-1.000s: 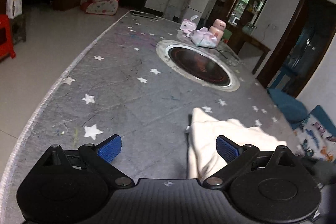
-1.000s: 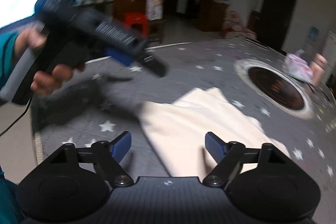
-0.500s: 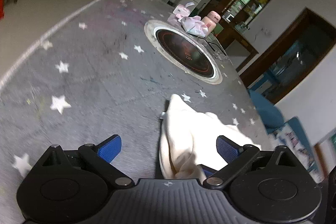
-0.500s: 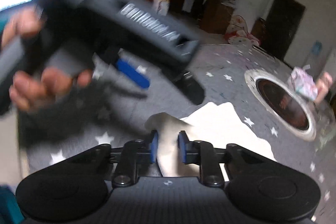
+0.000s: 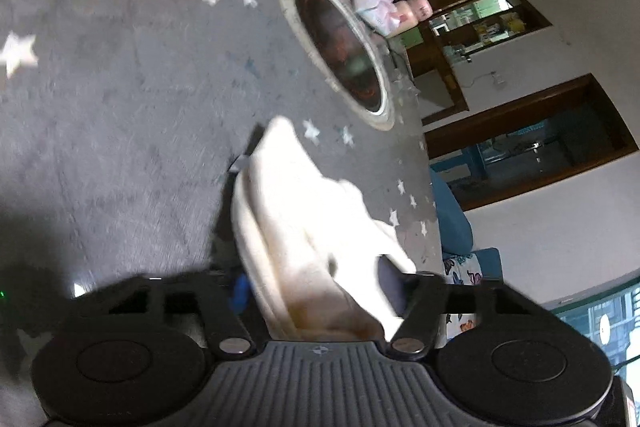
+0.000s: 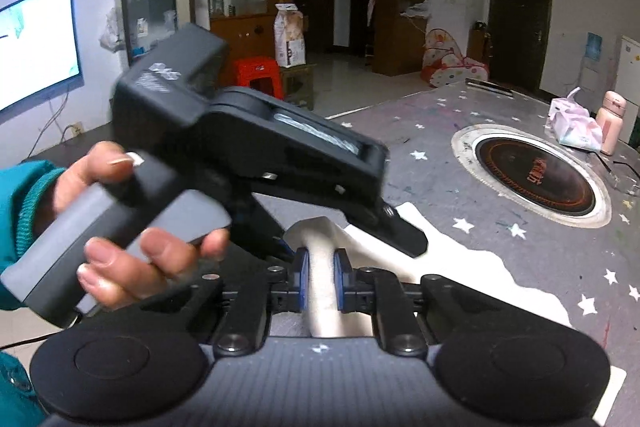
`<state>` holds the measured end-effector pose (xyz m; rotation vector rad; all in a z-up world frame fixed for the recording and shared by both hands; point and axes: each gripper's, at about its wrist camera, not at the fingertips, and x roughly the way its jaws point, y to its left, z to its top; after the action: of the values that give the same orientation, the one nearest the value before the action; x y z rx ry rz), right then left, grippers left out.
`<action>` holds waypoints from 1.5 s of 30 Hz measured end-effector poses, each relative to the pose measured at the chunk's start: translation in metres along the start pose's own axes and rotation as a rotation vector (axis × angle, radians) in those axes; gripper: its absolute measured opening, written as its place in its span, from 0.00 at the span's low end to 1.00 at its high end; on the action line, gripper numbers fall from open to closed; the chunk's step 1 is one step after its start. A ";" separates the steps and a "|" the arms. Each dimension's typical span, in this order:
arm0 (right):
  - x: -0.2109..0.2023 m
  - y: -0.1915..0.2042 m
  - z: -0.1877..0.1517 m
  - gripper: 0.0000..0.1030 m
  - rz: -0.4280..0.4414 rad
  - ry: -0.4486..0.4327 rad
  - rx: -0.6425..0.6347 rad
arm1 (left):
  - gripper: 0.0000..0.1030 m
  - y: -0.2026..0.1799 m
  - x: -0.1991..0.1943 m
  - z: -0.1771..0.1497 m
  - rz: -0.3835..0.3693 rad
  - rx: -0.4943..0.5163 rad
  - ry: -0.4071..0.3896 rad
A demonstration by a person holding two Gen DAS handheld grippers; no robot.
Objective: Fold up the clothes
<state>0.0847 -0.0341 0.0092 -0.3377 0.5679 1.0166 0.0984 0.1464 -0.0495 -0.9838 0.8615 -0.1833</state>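
Note:
A cream garment (image 5: 304,211) lies on the grey star-patterned table (image 5: 120,87). In the left wrist view a thick bunch of it rises between the fingers of my left gripper (image 5: 316,287), whose pads press it from both sides. In the right wrist view my right gripper (image 6: 320,279) is shut on a narrow raised fold of the garment (image 6: 460,259). A hand (image 6: 132,227) with a teal sleeve holds the left gripper's black body (image 6: 256,139) just ahead and to the left, its fingers over the same cloth edge.
A round built-in cooktop (image 6: 532,175) sits in the table beyond the garment. A tissue pack (image 6: 576,131) and a pink bottle (image 6: 610,119) stand behind it. The table edge (image 6: 360,111) runs at the far left, and a red stool (image 6: 256,71) stands on the floor beyond.
Both grippers stood open a second ago. The right one shut on a fold of the garment half a second ago. The left one has rolled, dropped onto the cloth and narrowed around it.

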 end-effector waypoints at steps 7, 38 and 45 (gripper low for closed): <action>-0.012 -0.009 -0.018 0.31 -0.027 0.002 0.052 | 0.24 -0.001 0.000 -0.004 0.039 0.047 -0.012; -0.062 -0.152 -0.099 0.12 -0.315 -0.070 0.573 | 0.21 -0.042 0.007 -0.017 0.203 0.338 -0.014; -0.092 -0.156 -0.077 0.11 -0.378 -0.124 0.513 | 0.18 -0.089 0.018 -0.012 0.156 0.468 -0.016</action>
<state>0.1620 -0.2149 0.0024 0.0750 0.6032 0.4981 0.1223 0.0788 0.0080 -0.4794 0.8280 -0.2308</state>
